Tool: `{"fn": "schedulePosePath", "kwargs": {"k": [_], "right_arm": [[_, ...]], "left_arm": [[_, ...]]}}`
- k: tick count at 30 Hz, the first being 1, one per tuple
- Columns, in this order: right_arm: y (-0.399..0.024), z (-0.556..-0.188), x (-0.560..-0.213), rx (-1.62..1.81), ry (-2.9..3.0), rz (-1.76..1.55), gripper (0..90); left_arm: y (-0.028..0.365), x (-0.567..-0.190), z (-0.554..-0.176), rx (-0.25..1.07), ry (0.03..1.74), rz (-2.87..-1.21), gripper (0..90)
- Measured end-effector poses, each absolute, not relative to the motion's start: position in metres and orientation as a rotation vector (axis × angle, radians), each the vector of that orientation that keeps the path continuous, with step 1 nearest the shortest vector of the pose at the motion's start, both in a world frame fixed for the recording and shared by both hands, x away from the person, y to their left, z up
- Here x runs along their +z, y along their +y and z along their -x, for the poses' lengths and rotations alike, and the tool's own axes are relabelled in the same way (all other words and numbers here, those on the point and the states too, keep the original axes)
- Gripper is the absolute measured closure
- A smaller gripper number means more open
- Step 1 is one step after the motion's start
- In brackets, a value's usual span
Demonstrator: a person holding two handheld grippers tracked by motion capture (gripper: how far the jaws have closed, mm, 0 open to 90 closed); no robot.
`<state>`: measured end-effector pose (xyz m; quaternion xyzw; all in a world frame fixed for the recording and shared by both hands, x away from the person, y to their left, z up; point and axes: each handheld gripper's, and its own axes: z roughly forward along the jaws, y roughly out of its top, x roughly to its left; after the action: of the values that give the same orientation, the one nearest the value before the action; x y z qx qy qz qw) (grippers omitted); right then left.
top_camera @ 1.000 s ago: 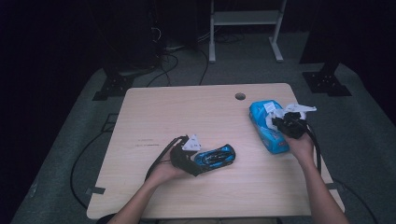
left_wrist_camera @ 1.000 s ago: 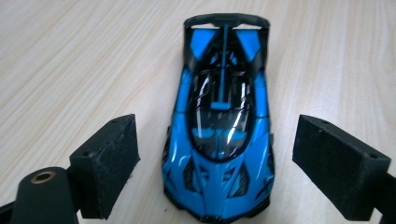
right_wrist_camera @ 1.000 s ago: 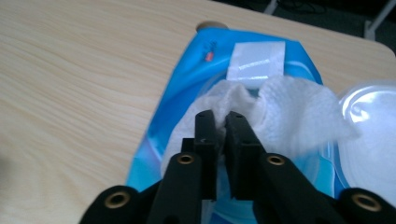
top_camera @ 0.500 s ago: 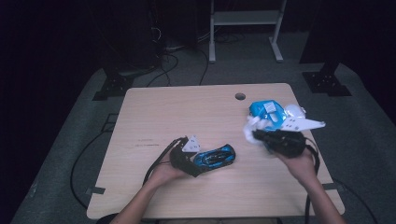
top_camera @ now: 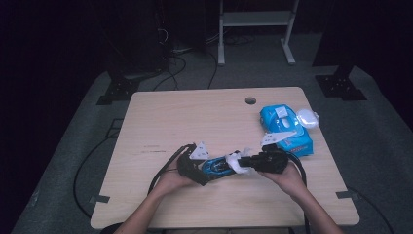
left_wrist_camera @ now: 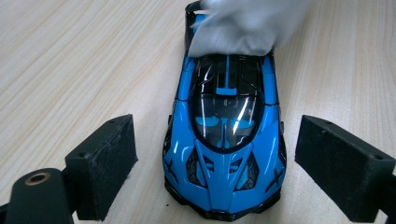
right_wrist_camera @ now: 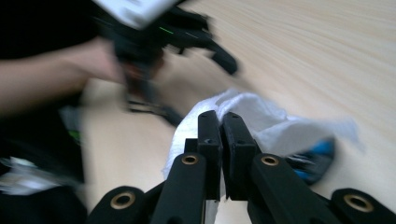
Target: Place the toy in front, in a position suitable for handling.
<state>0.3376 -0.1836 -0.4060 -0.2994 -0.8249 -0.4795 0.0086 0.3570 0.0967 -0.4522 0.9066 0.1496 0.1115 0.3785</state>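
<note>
A blue toy sports car [left_wrist_camera: 226, 140] lies on the wooden table, nose toward my left gripper [left_wrist_camera: 217, 172]. That gripper stands open around the car's front, with a gap between each pad and the car's sides. My right gripper [right_wrist_camera: 220, 121] is shut on a white wipe [right_wrist_camera: 261, 121], which lies over the car's rear [left_wrist_camera: 238, 28]. In the high view the left gripper [top_camera: 210, 171] and the right gripper [top_camera: 242, 164] face each other along the car [top_camera: 217, 166], with the wipe [top_camera: 234, 160] between them. The right gripper view is blurred.
A blue packet of wipes [top_camera: 285, 129] lies at the table's right side with a crumpled white piece [top_camera: 307, 117] beside it. A cable hole [top_camera: 250, 100] sits near the far edge. Cables trail from both grippers toward the near table edge [top_camera: 219, 222].
My right gripper has travelled left from the blue wipes packet to the car's rear, carrying the white wipe. The left gripper and the car have stayed put.
</note>
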Motion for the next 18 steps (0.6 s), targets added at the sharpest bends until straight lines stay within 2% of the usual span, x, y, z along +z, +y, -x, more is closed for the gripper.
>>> {"fn": "schedulePosePath", "kwargs": {"k": [3,11,14,18], "right_arm": [[-0.177,-0.351,-0.413,-1.426,-2.613,0.988,81.7],[-0.149,-0.365,-0.431,-1.358,-2.805,0.954,58.1],[-0.141,-0.366,-0.438,-1.359,-2.851,0.955,58.5],[-0.138,-0.362,-0.444,-1.378,-2.899,0.963,65.7]], "left_arm": [[0.096,-0.454,-0.358,0.259,0.388,-2.317,13.1],[0.101,-0.457,-0.363,0.199,0.414,-2.321,14.4],[0.101,-0.458,-0.364,0.187,0.409,-2.336,14.3],[0.099,-0.463,-0.363,0.172,0.407,-2.365,14.1]]}}
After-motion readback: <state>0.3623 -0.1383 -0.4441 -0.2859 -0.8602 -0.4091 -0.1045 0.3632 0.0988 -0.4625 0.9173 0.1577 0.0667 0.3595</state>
